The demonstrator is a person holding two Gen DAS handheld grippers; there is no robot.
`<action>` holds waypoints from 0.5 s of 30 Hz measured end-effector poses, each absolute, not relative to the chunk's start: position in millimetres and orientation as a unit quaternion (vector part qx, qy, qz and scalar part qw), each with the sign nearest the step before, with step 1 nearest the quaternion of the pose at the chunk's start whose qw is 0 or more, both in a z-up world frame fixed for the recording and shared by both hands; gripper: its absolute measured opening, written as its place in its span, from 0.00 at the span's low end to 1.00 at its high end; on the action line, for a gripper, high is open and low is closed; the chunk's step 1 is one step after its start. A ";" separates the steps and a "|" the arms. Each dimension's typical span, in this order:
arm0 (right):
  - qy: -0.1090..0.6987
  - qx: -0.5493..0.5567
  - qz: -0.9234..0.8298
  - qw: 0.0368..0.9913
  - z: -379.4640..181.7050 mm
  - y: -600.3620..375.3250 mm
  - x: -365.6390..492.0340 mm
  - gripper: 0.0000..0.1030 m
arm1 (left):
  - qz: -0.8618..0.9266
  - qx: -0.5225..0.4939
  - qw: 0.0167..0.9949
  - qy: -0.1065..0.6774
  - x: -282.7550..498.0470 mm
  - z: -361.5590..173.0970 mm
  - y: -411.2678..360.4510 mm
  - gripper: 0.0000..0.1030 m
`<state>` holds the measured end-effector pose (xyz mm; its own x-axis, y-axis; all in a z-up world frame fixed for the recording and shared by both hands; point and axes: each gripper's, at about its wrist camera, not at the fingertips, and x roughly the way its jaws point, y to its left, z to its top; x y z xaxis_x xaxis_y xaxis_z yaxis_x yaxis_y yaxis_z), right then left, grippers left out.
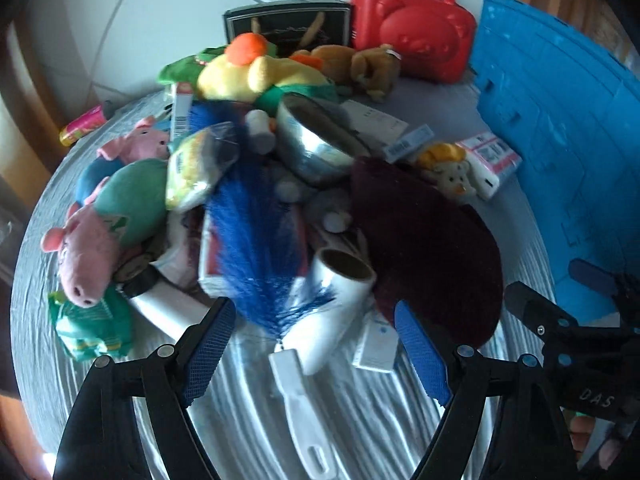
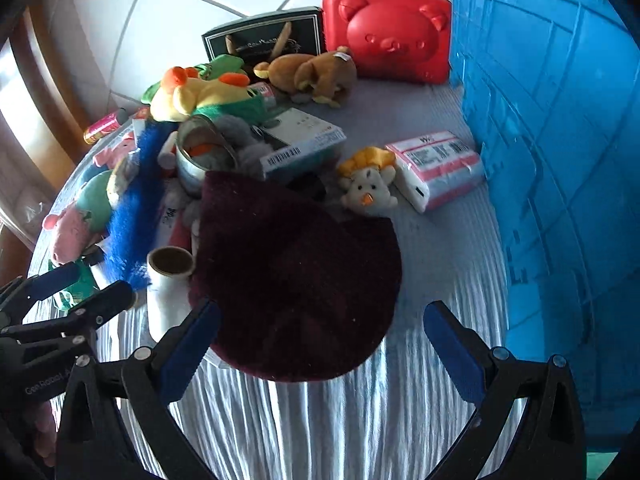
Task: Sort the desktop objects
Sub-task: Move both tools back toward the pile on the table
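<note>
now approach step: left gripper [image 1: 316, 344] and right gripper [image 2: 320, 344] both gape empty over the pile; next, pick the maroon hat [image 2: 296, 280].

The right claw [image 2: 320, 344] stood open over a dark red hat [image 2: 296, 280], beside a blue bin [image 2: 560, 160].

A desk [image 2: 420, 272] covered in a pale, wrinkled cloth carries a heap of clutter. Lying on it are a dark maroon hat [image 2: 296, 280], a white roll [image 2: 168, 284], a pink-and-white tissue pack [image 2: 436, 168], a small grey plush chick [image 2: 370, 190] and a pink plush pig [image 1: 92, 248]. At the back stand a red bear-faced case [image 2: 386, 36] and a black box [image 2: 264, 40], with a blue crate [image 2: 560, 160] along the right edge.
</note>
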<state>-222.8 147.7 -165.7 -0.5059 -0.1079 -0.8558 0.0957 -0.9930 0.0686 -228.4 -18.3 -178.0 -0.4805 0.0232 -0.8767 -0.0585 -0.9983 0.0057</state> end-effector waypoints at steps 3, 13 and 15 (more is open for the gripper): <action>-0.007 0.507 -0.861 0.042 -178.8 155.4 -220.4 1.00 | 0.852 -0.522 0.030 0.028 -234.0 -198.8 -7.4 0.76; -0.006 0.537 -0.842 0.048 -213.4 160.5 -219.9 1.00 | 0.865 -0.494 -0.011 0.082 -240.6 -221.9 -23.8 0.78; -0.007 0.538 -0.841 0.060 -217.5 157.0 -220.0 1.00 | 0.866 -0.493 -0.018 0.080 -241.0 -220.3 -27.2 0.77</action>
<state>-220.0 157.0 -217.5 -0.4139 -0.1085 -0.9038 0.0931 -0.9927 0.0766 -241.0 -27.2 -220.3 -0.5134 -0.1104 -0.8510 -0.0479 -0.9865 0.1568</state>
